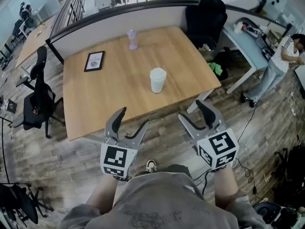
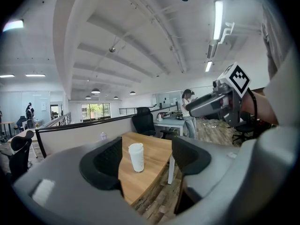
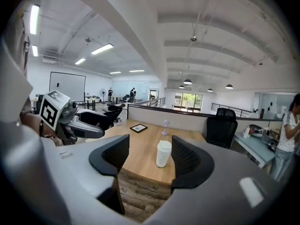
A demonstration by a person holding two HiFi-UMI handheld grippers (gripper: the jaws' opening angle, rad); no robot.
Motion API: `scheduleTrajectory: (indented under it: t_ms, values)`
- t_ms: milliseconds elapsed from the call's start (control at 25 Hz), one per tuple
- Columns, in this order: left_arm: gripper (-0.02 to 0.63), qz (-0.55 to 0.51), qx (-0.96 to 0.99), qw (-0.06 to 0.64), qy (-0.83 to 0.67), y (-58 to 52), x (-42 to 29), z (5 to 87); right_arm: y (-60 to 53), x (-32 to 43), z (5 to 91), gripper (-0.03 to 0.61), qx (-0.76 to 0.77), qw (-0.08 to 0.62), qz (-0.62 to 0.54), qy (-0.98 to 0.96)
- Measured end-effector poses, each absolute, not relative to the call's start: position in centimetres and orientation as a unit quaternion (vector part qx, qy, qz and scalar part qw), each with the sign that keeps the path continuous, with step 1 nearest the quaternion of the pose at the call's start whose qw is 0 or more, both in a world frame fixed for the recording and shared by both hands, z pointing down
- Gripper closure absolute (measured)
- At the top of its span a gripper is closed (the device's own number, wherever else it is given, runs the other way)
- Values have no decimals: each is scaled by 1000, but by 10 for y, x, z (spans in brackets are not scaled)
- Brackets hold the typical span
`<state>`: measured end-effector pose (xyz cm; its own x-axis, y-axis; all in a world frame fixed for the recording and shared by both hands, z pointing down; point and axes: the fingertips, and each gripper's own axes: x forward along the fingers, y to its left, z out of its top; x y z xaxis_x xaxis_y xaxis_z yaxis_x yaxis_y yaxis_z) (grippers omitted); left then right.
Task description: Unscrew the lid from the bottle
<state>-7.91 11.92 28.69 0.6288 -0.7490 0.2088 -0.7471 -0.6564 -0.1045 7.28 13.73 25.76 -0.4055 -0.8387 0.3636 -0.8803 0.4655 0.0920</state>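
A white bottle (image 1: 157,80) with its lid on stands upright near the middle of the wooden table (image 1: 95,99). The same bottle (image 2: 136,157) shows far off between the jaws in the left gripper view, and the bottle (image 3: 163,153) likewise in the right gripper view. My left gripper (image 1: 132,118) hangs open over the floor just short of the table's near edge, nothing between its jaws. My right gripper (image 1: 196,111) is open too, beside the table's near right corner, well short of the bottle.
A small lilac object (image 1: 132,39) stands at the table's far edge and a framed card (image 1: 94,61) lies at its far left. A black office chair (image 1: 39,99) stands left of the table, another chair (image 1: 206,18) at the far right corner. A person (image 1: 281,66) stands by a desk at right.
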Motion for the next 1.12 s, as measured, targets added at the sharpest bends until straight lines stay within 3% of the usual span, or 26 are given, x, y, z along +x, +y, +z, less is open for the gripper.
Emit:
scheduleTrajectory:
  t_ms: [360, 1120]
  values:
    - [281, -137, -897, -19, 420, 79, -77, 318, 87, 96, 304, 310, 554, 174, 190, -792]
    - [245, -228, -869, -55, 435, -79, -15, 415, -81, 104, 377, 310, 448, 213, 258, -829]
